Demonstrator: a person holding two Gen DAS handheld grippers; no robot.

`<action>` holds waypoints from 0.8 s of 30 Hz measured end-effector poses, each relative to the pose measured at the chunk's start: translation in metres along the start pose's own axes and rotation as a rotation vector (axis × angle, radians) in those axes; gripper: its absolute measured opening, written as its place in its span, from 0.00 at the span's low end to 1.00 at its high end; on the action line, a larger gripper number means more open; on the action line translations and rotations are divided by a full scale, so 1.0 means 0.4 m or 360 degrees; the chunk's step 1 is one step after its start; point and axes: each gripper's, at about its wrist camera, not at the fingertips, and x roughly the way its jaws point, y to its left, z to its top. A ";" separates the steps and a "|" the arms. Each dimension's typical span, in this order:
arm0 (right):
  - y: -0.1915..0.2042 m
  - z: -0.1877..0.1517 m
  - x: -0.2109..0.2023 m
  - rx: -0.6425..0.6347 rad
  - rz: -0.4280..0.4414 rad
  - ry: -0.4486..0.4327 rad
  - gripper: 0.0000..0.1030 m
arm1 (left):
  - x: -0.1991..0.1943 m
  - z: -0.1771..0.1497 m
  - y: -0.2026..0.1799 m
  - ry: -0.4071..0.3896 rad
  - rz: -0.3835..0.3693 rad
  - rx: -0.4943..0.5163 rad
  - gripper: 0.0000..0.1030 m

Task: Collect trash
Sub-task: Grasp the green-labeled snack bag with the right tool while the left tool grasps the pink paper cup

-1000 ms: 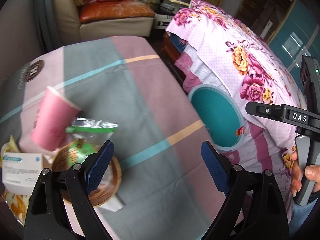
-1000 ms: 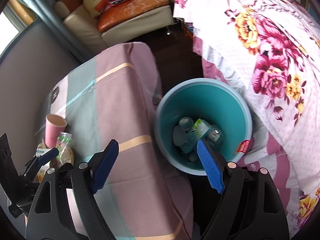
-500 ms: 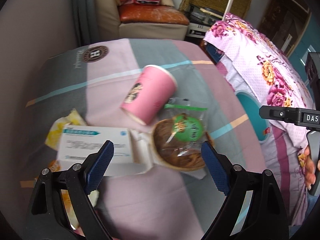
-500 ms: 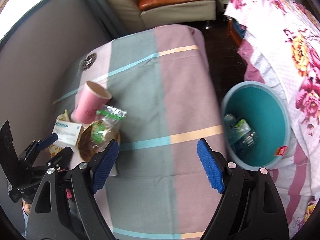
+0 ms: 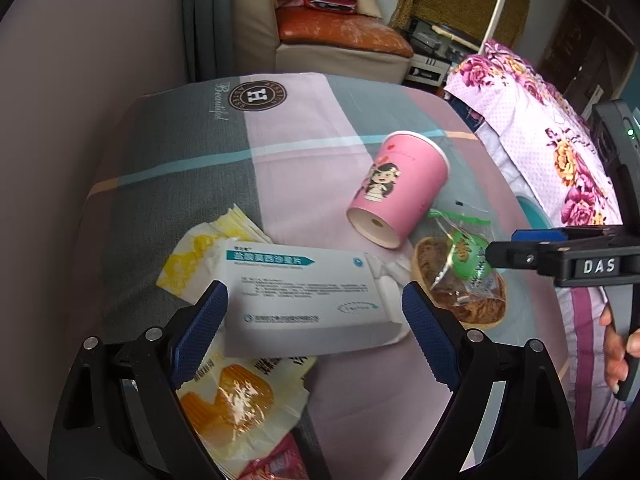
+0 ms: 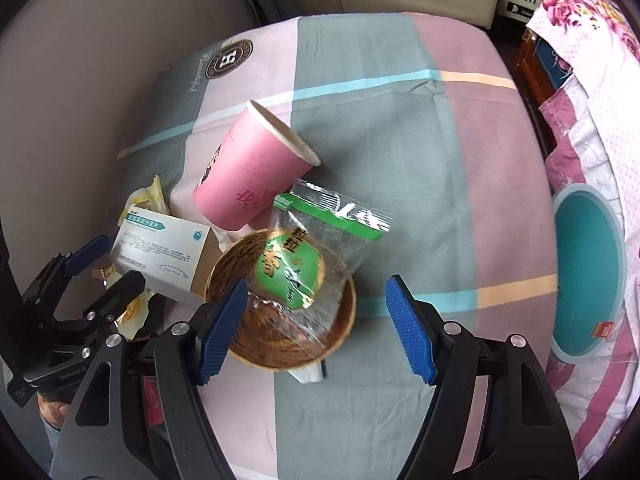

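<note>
Pink paper cup (image 6: 252, 172), medicine box (image 5: 308, 300) and wrapper-filled bowl (image 6: 280, 304) remain uncollected on the counter (image 6: 400, 160), between empty jaws: left gripper (image 5: 314, 332) wide, right gripper (image 6: 316, 328) just narrowing; teal bin (image 6: 584, 272) waits nearby.

Two hand-held grippers, both of black plastic frame with triangular cut-outs and silver screw heads. Left gripper (image 5: 314, 334): ribbed blue pads on black fingers (image 5: 198, 330). Right gripper (image 6: 316, 326): same blue ribbed fingers (image 6: 410, 330), white "DAS" lettering on its side, small green light on the grey handle.
</note>
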 end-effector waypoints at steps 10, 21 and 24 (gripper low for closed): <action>0.028 0.037 0.089 0.0024 -0.0084 0.0056 0.67 | 0.010 0.014 0.063 -0.0006 -0.0019 -0.0077 0.87; -0.007 0.026 0.018 -0.0015 0.0047 -0.0056 0.43 | 0.035 0.071 -0.008 0.0014 -0.0032 0.0065 0.87; -0.027 0.028 -0.021 -0.0004 0.0059 -0.0113 0.43 | 0.065 0.106 -0.045 0.0040 -0.0029 0.0124 0.87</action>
